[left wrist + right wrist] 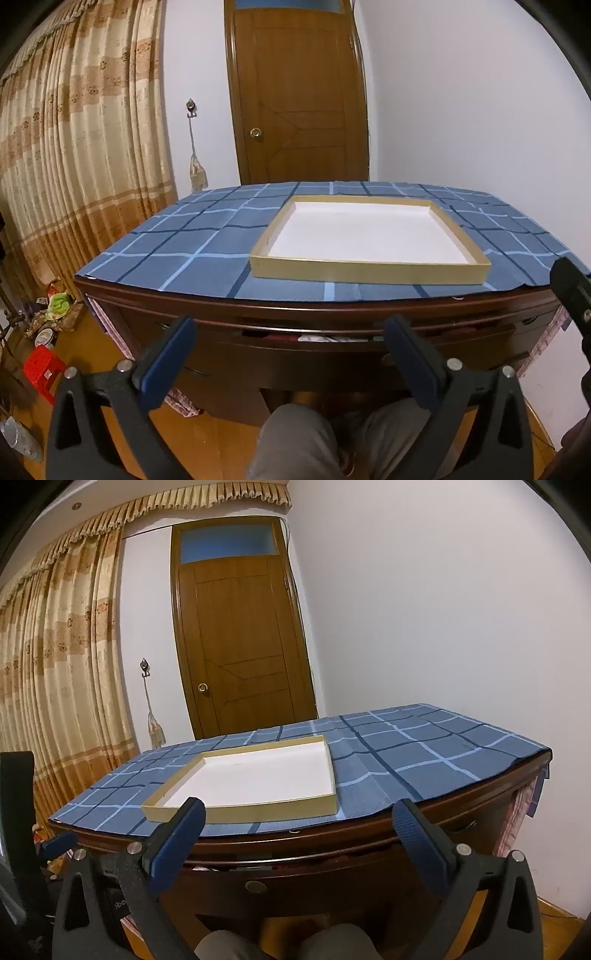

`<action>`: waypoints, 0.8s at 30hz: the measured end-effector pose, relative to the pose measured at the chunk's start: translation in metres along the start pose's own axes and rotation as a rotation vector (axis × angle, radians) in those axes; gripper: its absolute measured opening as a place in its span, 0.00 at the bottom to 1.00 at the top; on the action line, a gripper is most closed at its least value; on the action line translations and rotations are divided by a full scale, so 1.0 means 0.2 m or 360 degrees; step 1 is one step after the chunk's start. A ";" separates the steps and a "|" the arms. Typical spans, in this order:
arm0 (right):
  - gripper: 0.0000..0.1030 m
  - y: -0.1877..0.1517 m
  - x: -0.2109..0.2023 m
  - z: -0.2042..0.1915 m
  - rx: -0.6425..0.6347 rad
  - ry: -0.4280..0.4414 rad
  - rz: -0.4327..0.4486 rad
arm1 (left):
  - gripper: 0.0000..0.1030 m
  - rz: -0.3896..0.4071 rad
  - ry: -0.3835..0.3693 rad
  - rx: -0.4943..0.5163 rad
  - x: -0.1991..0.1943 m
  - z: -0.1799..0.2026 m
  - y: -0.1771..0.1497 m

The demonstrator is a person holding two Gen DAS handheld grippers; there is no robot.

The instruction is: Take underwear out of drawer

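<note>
Right now the drawer [369, 338] sits just under the front edge of the dark wooden surface [258, 306], pulled out only a crack, and through that slit I can make out bits of red and white [317, 337], too little to tell whether any of it is the underwear. My left gripper [291, 336] hangs in front of the drawer with its jaws spread wide and nothing between them; my right gripper [299, 823] is likewise wide apart and empty, held near the front edge on the right side. A round metal knob [256, 886] shows on the drawer front in the right wrist view. On top, a blue checked cloth [192, 240] covers the surface, and a shallow tan tray [369, 271] with a white inside rests on it near the front. Below, my knees in grey trousers [295, 435] sit before the furniture. Beyond stand a brown wooden door [295, 92], white walls [461, 110], a beige patterned curtain [74, 147] on the left, and clutter with a red stool [40, 369] on the wooden floor.
</note>
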State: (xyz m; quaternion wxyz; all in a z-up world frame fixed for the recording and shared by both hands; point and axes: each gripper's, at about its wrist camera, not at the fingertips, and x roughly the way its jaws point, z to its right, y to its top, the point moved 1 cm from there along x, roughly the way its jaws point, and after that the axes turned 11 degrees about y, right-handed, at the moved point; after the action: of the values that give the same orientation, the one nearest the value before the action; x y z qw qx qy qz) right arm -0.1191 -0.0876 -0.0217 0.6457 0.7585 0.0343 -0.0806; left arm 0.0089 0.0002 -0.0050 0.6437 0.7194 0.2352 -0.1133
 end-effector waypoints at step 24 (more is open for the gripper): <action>1.00 -0.02 0.04 -0.01 -0.0003 -0.0014 -0.0042 | 1.00 -0.0011 0.0012 -0.0003 0.02 -0.01 -0.02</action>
State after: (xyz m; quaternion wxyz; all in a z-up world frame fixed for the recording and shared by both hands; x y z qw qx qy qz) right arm -0.1125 -0.0857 -0.0275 0.6455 0.7570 0.0416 -0.0925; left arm 0.0097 0.0029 -0.0108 0.6430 0.7184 0.2403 -0.1127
